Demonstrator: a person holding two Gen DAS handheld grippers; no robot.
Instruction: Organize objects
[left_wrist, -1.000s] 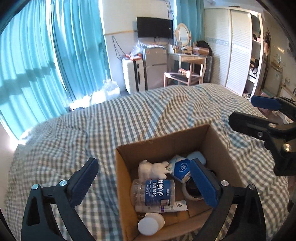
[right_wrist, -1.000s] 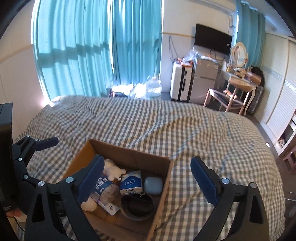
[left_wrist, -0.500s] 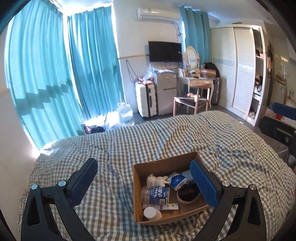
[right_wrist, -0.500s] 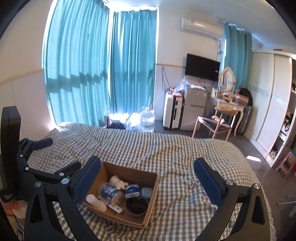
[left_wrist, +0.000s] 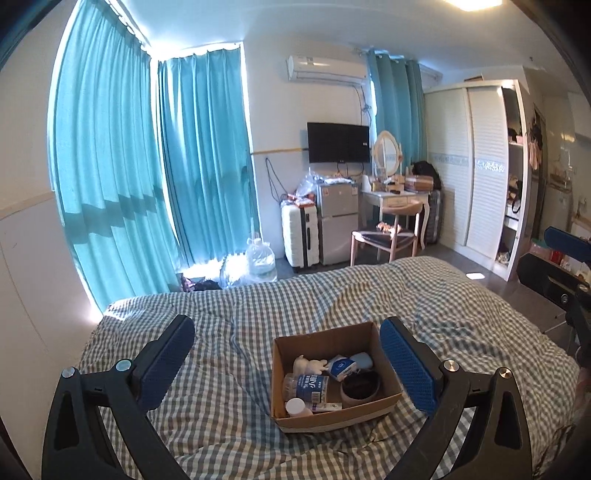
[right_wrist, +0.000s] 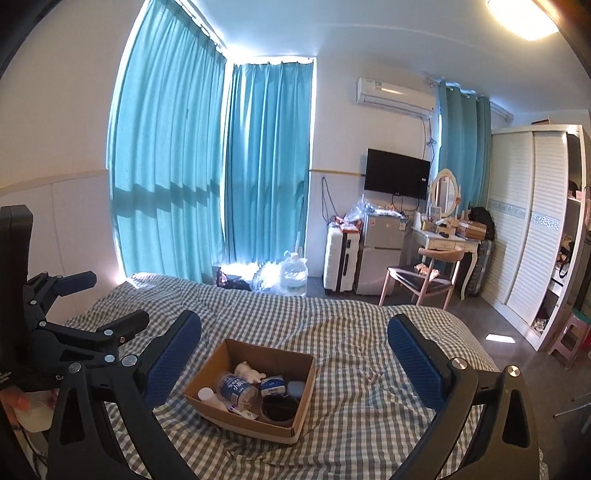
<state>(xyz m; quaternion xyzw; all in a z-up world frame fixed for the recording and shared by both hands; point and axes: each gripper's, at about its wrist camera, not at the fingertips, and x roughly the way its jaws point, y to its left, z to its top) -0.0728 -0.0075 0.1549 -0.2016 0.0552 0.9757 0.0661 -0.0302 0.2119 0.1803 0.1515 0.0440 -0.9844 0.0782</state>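
An open cardboard box (left_wrist: 328, 415) sits on the checked bedspread; it also shows in the right wrist view (right_wrist: 218, 413). Inside lie a clear bottle with a blue label (left_wrist: 306, 386), a white figurine (left_wrist: 308, 365), a blue-and-white packet (left_wrist: 341, 367), a dark tape roll (left_wrist: 360, 386), a white cap (left_wrist: 294, 407) and a pale blue case (right_wrist: 295, 387). My left gripper (left_wrist: 286, 363) is open and empty, held back above the box. My right gripper (right_wrist: 293, 356) is open and empty, also well above the box.
The checked bed (left_wrist: 229, 417) fills the foreground. Beyond it stand teal curtains (left_wrist: 122, 192), a water jug (left_wrist: 260, 260), a white suitcase (left_wrist: 299, 236), a small fridge (left_wrist: 338, 221), a chair (left_wrist: 384, 240), a dressing table and a white wardrobe (left_wrist: 476, 173).
Both grippers have pulled up and back from the box, which now looks much smaller. Both stay open and empty. The box contents have not moved.
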